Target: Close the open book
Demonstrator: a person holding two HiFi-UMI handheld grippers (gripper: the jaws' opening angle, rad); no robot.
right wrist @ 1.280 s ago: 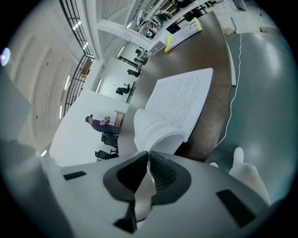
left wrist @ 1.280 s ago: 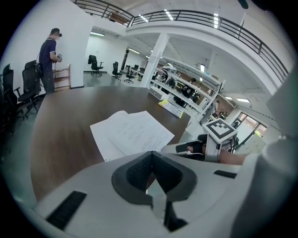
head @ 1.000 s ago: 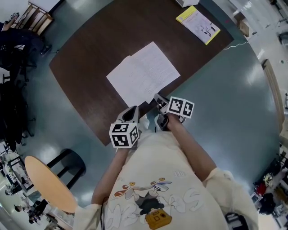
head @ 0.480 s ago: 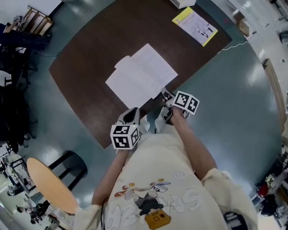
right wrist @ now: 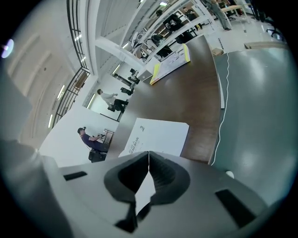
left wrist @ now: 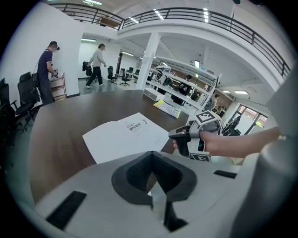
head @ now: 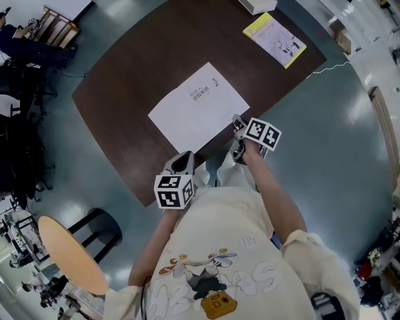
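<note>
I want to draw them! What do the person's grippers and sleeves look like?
The left gripper and right gripper are light grey with dark jaws, and each carries a white cube with black square markers. The person wears a cream short-sleeved shirt with a cartoon print.

The top edge of the head view cuts off the white box (head: 256, 5) on the table (head: 125, 81). The print on the book (head: 199, 106) cover is too small to read. In the left gripper view, the body of the left gripper (left wrist: 151, 155) hides the book's near edge.
</note>
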